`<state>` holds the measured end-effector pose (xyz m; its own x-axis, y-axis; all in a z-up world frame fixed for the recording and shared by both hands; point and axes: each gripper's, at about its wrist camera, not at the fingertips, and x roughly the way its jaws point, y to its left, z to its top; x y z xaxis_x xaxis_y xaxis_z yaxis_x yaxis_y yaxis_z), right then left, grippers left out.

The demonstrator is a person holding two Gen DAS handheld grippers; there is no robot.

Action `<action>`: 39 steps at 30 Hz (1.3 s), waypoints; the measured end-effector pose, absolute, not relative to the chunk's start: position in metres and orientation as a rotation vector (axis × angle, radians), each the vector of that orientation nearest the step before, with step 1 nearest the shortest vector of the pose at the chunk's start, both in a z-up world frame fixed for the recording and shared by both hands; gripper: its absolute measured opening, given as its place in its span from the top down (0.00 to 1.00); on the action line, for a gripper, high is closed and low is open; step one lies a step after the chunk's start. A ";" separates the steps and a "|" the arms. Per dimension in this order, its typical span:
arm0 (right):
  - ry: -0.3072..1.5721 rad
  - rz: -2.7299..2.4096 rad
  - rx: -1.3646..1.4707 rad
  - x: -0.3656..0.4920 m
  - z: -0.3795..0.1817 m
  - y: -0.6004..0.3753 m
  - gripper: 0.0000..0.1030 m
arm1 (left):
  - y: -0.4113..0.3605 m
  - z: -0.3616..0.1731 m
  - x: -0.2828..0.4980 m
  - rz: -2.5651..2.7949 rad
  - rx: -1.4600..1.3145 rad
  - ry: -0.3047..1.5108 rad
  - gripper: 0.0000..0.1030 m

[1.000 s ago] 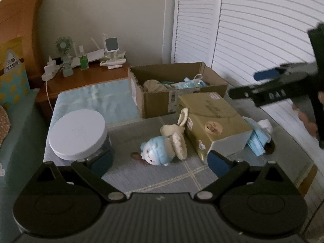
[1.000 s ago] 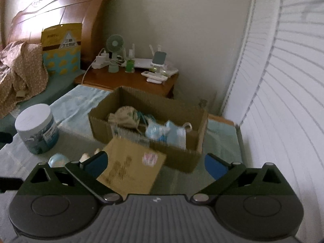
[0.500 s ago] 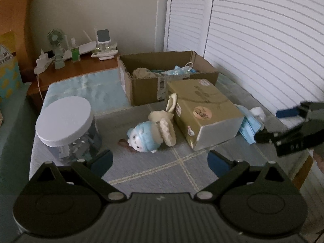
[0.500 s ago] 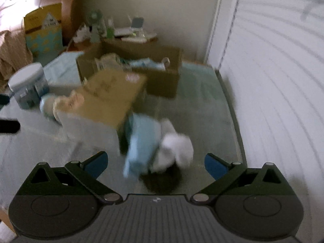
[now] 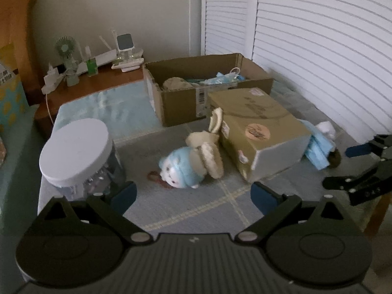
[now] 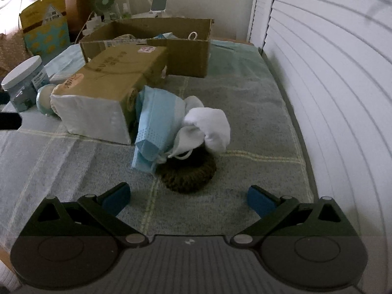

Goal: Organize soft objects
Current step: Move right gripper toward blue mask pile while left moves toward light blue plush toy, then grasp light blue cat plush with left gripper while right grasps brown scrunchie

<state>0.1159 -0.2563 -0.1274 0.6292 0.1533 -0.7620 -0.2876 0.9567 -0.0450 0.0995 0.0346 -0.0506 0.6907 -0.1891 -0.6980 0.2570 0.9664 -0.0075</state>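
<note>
The right gripper (image 6: 187, 198) hangs low over a grey woven mat w/ pale yellow stripes (image 6: 245, 103), blue-padded fingers (image 6: 115, 198) spread wide, nothing btwn them. Just ahead of it sits a small heap of soft stuff: a folded light-blue pleated face mask (image 6: 154, 122) leaning on the side of a closed tan cardboard box w/ a white end panel (image 6: 117, 71), a crumpled white cloth (image 6: 208, 127) touching the mask, and a dark brown fuzzy ring-shaped scrunchie (image 6: 188, 174) under both.

The left gripper (image 5: 193, 196) is also spread apart and empty, aimed at a pale-blue round plush toy w/ cream floppy ears (image 5: 186, 166) lying on the mat, ears touching the tan box. Near the left finger stands a clear jar w/ a white round lid (image 5: 76, 152).

Behind the tan box: an open brown cardboard carton (image 5: 186, 98) holding a beige soft item and blue masks. Wooden nightstand w/ a small green fan (image 5: 65, 49) is beyond, by the wall.
</note>
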 end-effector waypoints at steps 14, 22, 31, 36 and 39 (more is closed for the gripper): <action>0.822 0.260 -0.166 0.109 -0.128 -0.258 0.00 | 0.027 -0.071 0.138 -0.311 0.280 0.765 0.38; 0.807 0.263 -0.166 0.106 -0.129 -0.258 0.00 | 0.028 -0.078 0.146 -0.341 0.274 0.764 0.48; 0.799 0.261 -0.166 0.105 -0.130 -0.258 0.00 | 0.031 -0.066 0.118 -0.369 0.226 0.797 0.49; 0.796 0.260 -0.170 0.104 -0.130 -0.257 0.00 | 0.029 -0.062 0.093 -0.372 0.171 0.826 0.49; 0.794 0.260 -0.180 0.104 -0.128 -0.256 0.03 | 0.027 -0.063 0.082 -0.365 0.122 0.841 0.48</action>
<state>0.1041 -0.2558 -0.1281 0.6715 0.1625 -0.7229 -0.2968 0.9529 -0.0615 0.0824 0.0275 -0.0629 0.6088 -0.2671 -0.7470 0.3626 0.9312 -0.0374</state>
